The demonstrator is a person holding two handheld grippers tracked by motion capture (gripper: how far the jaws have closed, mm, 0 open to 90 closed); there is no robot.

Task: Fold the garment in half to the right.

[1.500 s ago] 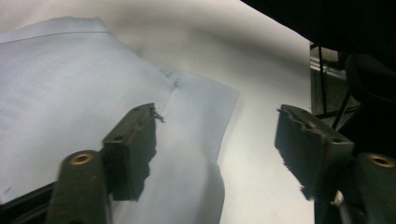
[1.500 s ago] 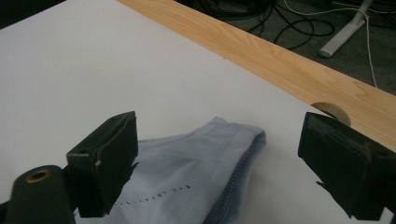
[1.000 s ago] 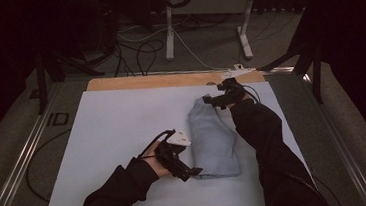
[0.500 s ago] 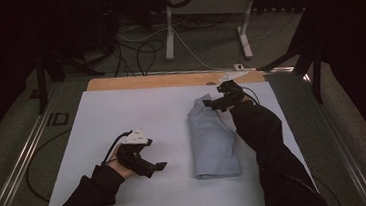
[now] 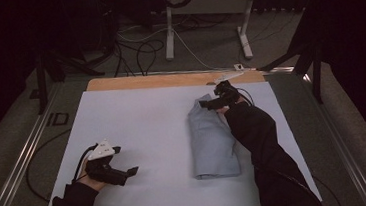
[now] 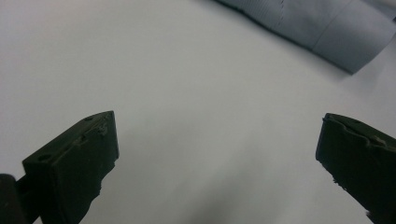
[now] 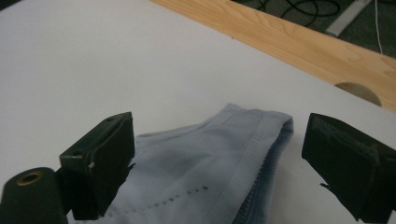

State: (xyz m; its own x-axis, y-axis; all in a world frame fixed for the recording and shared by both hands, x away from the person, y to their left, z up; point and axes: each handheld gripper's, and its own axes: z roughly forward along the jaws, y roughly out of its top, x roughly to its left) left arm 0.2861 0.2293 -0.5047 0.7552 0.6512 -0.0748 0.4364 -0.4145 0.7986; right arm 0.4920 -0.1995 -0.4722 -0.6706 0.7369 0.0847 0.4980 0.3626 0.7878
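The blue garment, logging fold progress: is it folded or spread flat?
Folded. The blue garment lies as a narrow strip on the white table, and stacked layers show at its hemmed end in the right gripper view.

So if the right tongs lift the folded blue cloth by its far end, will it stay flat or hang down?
Probably hang: the cloth looks thin, soft knit. Its folded layers would likely slide open. It seems light, unlikely to slip.

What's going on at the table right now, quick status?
Left gripper open over bare table. Right gripper open at far end of folded blue garment, not gripping it. Nothing in the way.
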